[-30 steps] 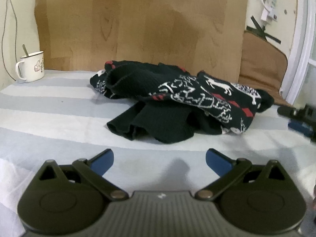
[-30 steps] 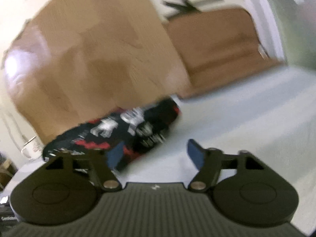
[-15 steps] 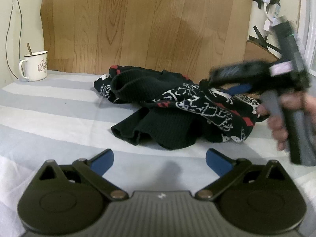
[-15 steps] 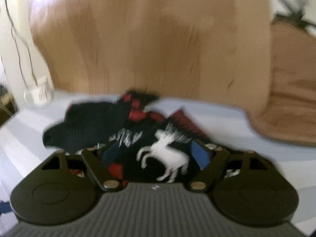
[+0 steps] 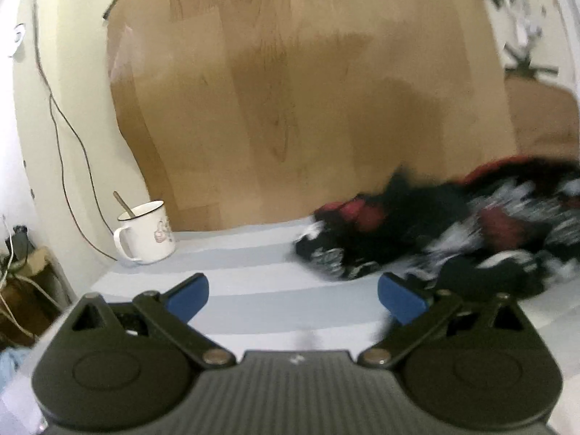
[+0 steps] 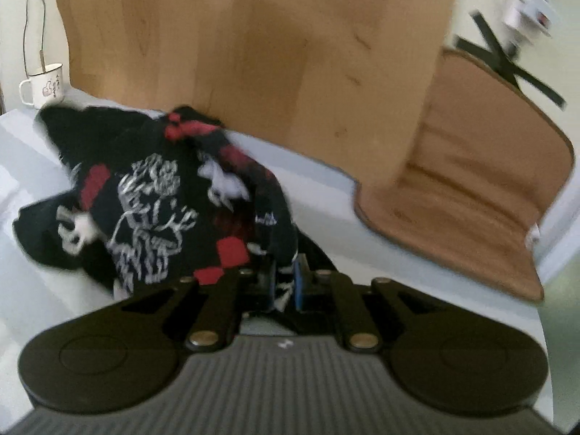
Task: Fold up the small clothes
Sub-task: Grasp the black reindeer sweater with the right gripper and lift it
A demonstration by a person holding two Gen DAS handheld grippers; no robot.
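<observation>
While the right tool (image 6: 284, 284) has its blue pads pinched nearly together on a fold of the black knitted sweater (image 6: 156, 195), the left tool (image 5: 293, 295) stands wide with nothing between its pads (image 5: 188, 295). The sweater — black with red squares and white figures — lies crumpled on the grey-and-white striped bench (image 5: 253, 272), its near edge drawn up into the right tool and the rest trailing away toward the wooden board (image 6: 253, 47) that leans against the wall. In the left view the sweater (image 5: 453, 232) is blurred and sits off to the right, just beyond the right-hand pad. A white enamel mug (image 5: 146, 233) with a spoon in it stands at the far left corner of the bench — well apart from the sweater. A brown padded mat (image 6: 482, 188) leans beside the board, and a thin cable (image 5: 61, 137) hangs down the cream wall behind the mug.
</observation>
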